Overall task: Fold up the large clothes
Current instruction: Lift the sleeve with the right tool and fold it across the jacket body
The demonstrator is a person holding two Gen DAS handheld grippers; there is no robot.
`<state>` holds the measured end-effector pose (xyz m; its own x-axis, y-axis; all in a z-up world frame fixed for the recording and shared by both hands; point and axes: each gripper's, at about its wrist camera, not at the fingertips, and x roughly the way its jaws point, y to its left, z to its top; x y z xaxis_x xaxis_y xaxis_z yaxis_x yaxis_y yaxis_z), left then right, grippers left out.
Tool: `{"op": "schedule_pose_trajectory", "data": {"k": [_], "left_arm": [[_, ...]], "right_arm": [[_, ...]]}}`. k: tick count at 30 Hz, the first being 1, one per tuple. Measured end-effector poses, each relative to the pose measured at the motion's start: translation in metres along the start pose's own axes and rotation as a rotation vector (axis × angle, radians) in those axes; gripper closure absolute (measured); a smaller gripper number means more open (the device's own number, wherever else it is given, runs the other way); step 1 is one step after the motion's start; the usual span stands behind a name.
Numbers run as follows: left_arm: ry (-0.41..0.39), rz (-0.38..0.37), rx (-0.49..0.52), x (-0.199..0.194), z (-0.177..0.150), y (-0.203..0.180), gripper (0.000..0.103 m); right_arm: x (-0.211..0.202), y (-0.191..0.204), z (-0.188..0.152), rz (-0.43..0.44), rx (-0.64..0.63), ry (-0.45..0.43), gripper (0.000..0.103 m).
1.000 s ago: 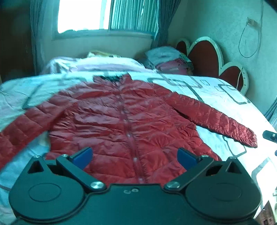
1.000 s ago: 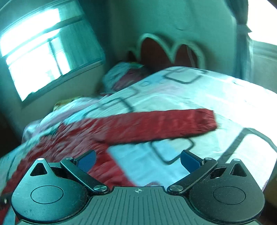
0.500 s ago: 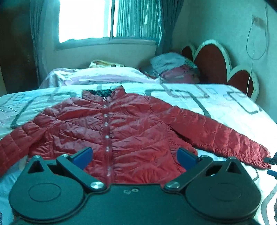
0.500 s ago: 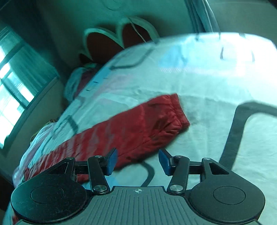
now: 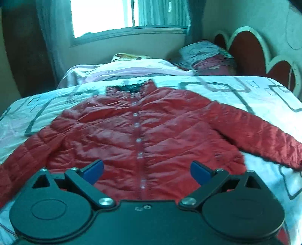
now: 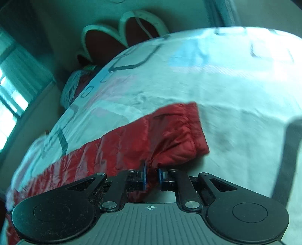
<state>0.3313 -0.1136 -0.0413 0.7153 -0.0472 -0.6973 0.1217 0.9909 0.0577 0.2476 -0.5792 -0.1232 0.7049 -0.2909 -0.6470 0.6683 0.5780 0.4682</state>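
A red quilted jacket point(image 5: 143, 132) lies face up on the bed, buttoned, collar away from me and both sleeves spread out. My left gripper point(image 5: 146, 168) hovers over the jacket's lower front near the hem. Its jaws stand wide and are closing slightly, with the fabric seen between them but not pinched. In the right wrist view the jacket's right sleeve point(image 6: 169, 135) runs across the bedspread to its cuff. My right gripper point(image 6: 152, 176) is closing, and its blue pads pinch a fold of the sleeve's near edge just short of the cuff.
The white bedspread point(image 5: 236, 88) with grey square patterns covers the bed. Pillows and folded bedding point(image 5: 203, 56) are piled at the far end beside a red scalloped headboard point(image 5: 245, 47). A window point(image 5: 103, 17) with curtains sits behind.
My right gripper came down onto the sleeve end and went from wide open to pinched on the fabric. The left gripper shifted across the jacket's lower front, staying open.
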Motion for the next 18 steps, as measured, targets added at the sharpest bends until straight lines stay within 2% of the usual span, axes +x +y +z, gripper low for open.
{"op": "schedule_pose_trajectory", "data": {"k": [4, 5, 6, 10, 14, 18], "left_arm": [[0.005, 0.026, -0.050, 0.001, -0.004, 0.035, 0.007], [0.010, 0.024, -0.064, 0.002, -0.006, 0.044, 0.010], [0.016, 0.019, -0.085, 0.004, -0.008, 0.054, 0.014], [0.017, -0.004, -0.138, 0.007, -0.012, 0.086, 0.019], [0.001, -0.022, -0.176, 0.004, -0.016, 0.119, 0.022], [0.000, -0.031, -0.212, 0.004, -0.023, 0.150, 0.024]], "right_arm": [[-0.019, 0.053, 0.003, 0.090, -0.174, -0.096, 0.096], [-0.026, 0.071, 0.000, 0.121, -0.226, -0.114, 0.096], [-0.032, 0.089, -0.004, 0.154, -0.277, -0.128, 0.096], [-0.053, 0.168, -0.036, 0.305, -0.467, -0.134, 0.097], [-0.060, 0.241, -0.093, 0.451, -0.638, -0.065, 0.097], [-0.065, 0.304, -0.169, 0.573, -0.820, 0.017, 0.098]]}}
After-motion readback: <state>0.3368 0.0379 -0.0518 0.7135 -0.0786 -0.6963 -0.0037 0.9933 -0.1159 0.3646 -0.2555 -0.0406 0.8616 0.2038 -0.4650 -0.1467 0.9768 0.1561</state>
